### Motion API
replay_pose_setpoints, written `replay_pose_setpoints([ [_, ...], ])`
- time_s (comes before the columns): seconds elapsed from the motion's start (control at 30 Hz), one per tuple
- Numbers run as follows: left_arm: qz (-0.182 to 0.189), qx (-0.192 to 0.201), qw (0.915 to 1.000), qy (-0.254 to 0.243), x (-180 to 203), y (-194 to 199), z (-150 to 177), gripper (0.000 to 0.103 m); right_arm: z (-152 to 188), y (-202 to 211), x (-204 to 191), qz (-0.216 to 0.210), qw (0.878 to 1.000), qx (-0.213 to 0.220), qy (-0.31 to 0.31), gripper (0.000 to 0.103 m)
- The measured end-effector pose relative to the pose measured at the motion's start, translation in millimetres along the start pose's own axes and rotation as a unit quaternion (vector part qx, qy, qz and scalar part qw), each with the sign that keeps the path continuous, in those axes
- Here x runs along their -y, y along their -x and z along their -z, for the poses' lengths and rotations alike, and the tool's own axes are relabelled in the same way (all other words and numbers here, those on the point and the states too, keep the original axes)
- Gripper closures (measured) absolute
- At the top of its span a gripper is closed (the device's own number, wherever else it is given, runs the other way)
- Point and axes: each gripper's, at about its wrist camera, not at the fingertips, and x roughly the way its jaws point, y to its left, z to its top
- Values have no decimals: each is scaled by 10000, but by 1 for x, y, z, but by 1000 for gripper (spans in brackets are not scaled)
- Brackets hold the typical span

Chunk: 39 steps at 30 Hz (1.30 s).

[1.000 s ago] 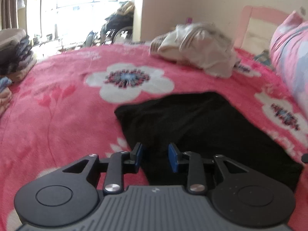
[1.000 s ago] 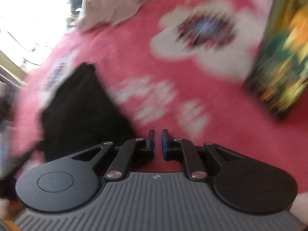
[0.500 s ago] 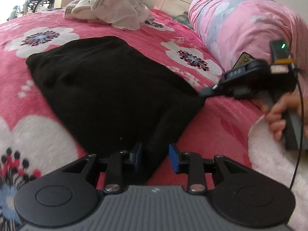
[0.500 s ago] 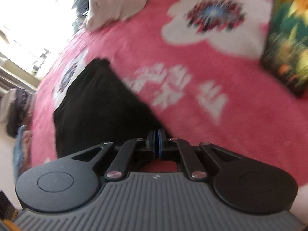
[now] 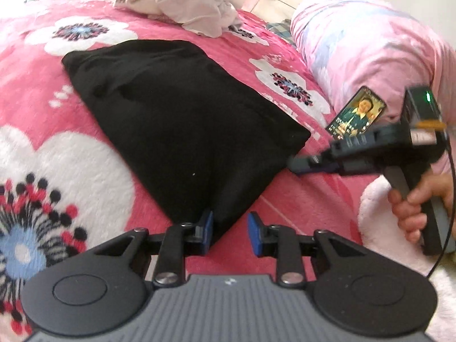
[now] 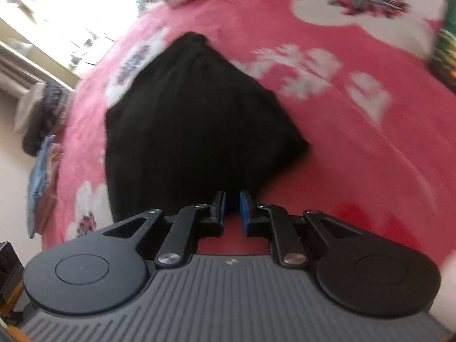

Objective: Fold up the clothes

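A folded black garment [image 5: 176, 114] lies flat on a pink flowered blanket [image 5: 42, 85], its near corner reaching down to the left gripper [image 5: 229, 232]. That corner sits against the inner face of the left-hand blue pad [image 5: 207, 229] and pokes into the gap; the right-hand pad stands clear of it over pink blanket. So the jaws are parted around the corner, not pinching it, and they have just been closing a little.

The right gripper [image 6: 231, 208] stands at the garment's right-hand corner. In the right wrist view the black cloth [image 6: 185, 125] runs up to the fingertips and fills the narrow slot between the two pads; whether they press on it cannot be told, since the tips are blurred and dark against dark cloth. The jaws have just been opening slightly, having been pressed together half a second ago. In the left wrist view this gripper [image 5: 302, 166] touches the cloth's right edge, held by a hand [image 5: 410, 208].

Compared with a second ago, the left view has swung from the window towards the pink quilt [image 5: 370, 45] on the right, and a phone [image 5: 356, 115] with a lit screen now shows beside it. A heap of pale clothes [image 5: 185, 2] lies at the far end.
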Motion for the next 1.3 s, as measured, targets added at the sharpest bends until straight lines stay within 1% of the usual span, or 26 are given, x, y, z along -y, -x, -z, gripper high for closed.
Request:
replay_pose_setpoints([
  [0.03, 23, 8, 10000, 61, -3, 4, 0, 75, 1, 4, 1, 130, 9999, -34, -11, 92],
  [0.07, 46, 17, 9999, 121, -5, 7, 0, 74, 2, 9, 2, 186, 9998, 3, -45, 90],
  [0.2, 95, 77, 9991, 401, -16, 22, 2, 69, -2, 28, -22, -176, 9977, 538, 368, 89],
  [0.27, 75, 174, 9980, 600, -23, 28, 2, 69, -6, 19, -38, -443, 9947, 588, 713, 86],
  [0.33, 32, 278, 9966, 777, -29, 34, 2, 68, -6, 1, -56, -643, 9918, 496, 989, 85],
  [0.37, -18, 341, 9959, 838, -31, 36, 0, 67, -3, -7, -62, -677, 9910, 431, 1072, 85],
  [0.4, -68, 404, 9951, 898, -34, 38, -1, 67, 3, -17, -66, -704, 9904, 315, 1148, 85],
  [0.47, -177, 475, 9937, 1003, -40, 40, -5, 66, 17, -33, -69, -691, 9893, -55, 1287, 85],
  [0.53, -261, 523, 9925, 1071, -46, 40, -10, 65, 28, -30, -67, -693, 9885, -129, 1340, 85],
  [0.63, -379, 567, 9909, 1164, -54, 36, -21, 63, 29, -21, -63, -777, 9873, -438, 1311, 82],
  [0.7, -544, 548, 9897, 1203, -57, 32, -28, 61, 23, -14, -57, -785, 9894, -375, 1163, 81],
  [0.8, -991, 370, 9877, 1150, -54, 21, -39, 60, 15, -3, -54, -851, 9911, -22, 1026, 80],
  [0.87, -1252, 288, 9862, 1042, -50, 16, -44, 60, 8, -6, -59, -879, 9903, 147, 1061, 79],
  [1.0, -1577, 394, 9849, 600, -32, 13, -56, 60, -3, -12, -71, -673, 9865, 496, 1406, 79],
  [1.1, -1802, 419, 9826, 165, -16, 3, -65, 59, -12, -14, -68, -435, 9846, 658, 1560, 79],
  [1.13, -1861, 394, 9817, 38, -9, -3, -67, 59, -16, -15, -64, -352, 9840, 702, 1602, 79],
  [1.23, -1942, 241, 9806, -102, 4, -21, -71, 59, -22, -22, -51, -62, 9845, 742, 1590, 79],
  [1.3, -2067, 38, 9784, -79, 7, -33, -72, 59, -26, -25, -40, 371, 9830, 797, 1610, 82],
])
